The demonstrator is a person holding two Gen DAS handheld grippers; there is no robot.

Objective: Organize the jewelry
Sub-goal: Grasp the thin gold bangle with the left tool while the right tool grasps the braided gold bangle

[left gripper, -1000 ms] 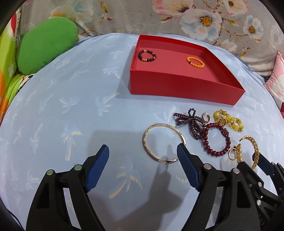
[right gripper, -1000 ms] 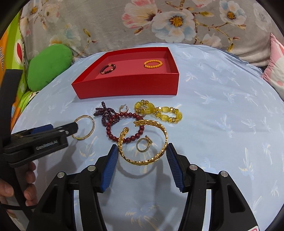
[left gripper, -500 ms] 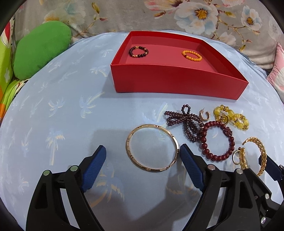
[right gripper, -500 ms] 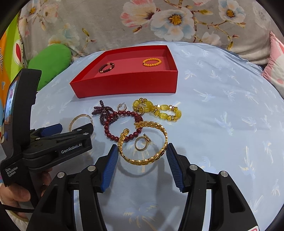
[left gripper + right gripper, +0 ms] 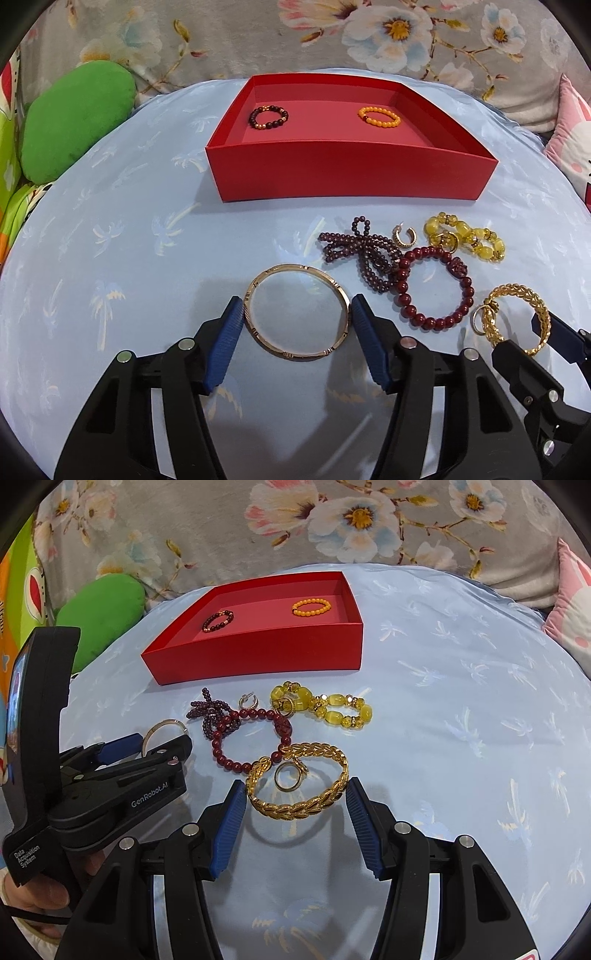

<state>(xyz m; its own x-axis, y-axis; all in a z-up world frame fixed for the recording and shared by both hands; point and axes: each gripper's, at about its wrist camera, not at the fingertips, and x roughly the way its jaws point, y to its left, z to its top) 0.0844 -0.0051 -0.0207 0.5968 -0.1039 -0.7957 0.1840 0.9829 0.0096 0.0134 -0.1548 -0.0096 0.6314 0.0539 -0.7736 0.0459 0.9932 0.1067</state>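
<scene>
Low in the left wrist view, the left gripper (image 5: 297, 326) is spread around a thin gold bangle (image 5: 297, 311) lying flat on the pale blue bed cover (image 5: 110, 258), its blue pads (image 5: 225, 341) just beside the ring on either side, though contact cannot be told. Low in the right wrist view, the right gripper (image 5: 295, 814) is likewise spread, flanking a gold leaf-link bracelet (image 5: 299, 779) that circles a small gold ring (image 5: 287, 777). Just above these, toward the middle of the frame, lie a dark red bead bracelet (image 5: 251, 738), a tangle of garnet beads (image 5: 210, 716), a small hoop earring (image 5: 248, 700) and a yellow bead bracelet (image 5: 325, 709). Higher still sits the red tray (image 5: 258, 664), holding a dark bead bracelet (image 5: 218, 621) at its left and an orange bead bracelet (image 5: 311, 606) at its right. A green cushion (image 5: 74, 122) shows at upper left, a floral blanket (image 5: 369, 40) across the top.
</scene>
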